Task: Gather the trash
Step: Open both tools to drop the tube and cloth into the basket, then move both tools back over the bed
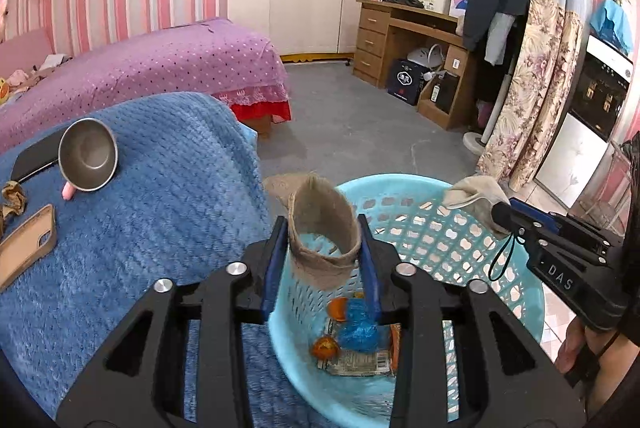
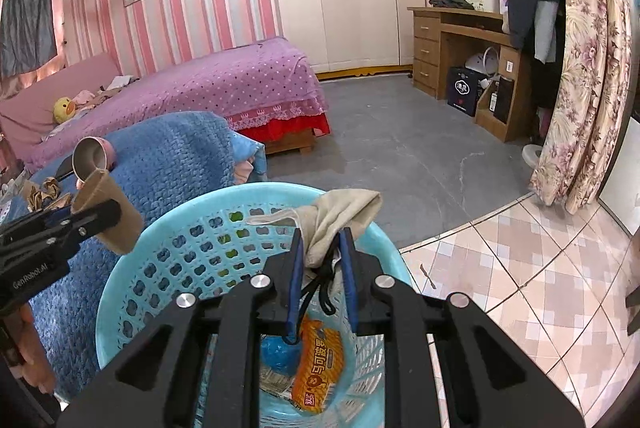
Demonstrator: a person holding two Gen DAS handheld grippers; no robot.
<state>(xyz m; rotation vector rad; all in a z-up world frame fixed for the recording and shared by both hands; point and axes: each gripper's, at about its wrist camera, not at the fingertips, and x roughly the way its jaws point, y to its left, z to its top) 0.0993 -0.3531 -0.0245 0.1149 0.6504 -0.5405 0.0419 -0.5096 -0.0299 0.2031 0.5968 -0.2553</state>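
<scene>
The left gripper [image 1: 323, 228] pinches a cardboard tube [image 1: 322, 228] from both sides and holds it over the blue basket [image 1: 440, 224], probably so it can fall in with the wrappers [image 1: 356, 360] down at 6 o'clock. The right gripper [image 2: 323, 232] squeezes a crumpled cloth [image 2: 340, 216] above the basket's far rim, at 12 o'clock in its view, likely to drop there too.

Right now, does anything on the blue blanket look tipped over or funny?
Yes. The metal cup on the blue blanket lies on its side, its open mouth facing the camera, instead of standing up. Nothing looks spilled from it.
</scene>
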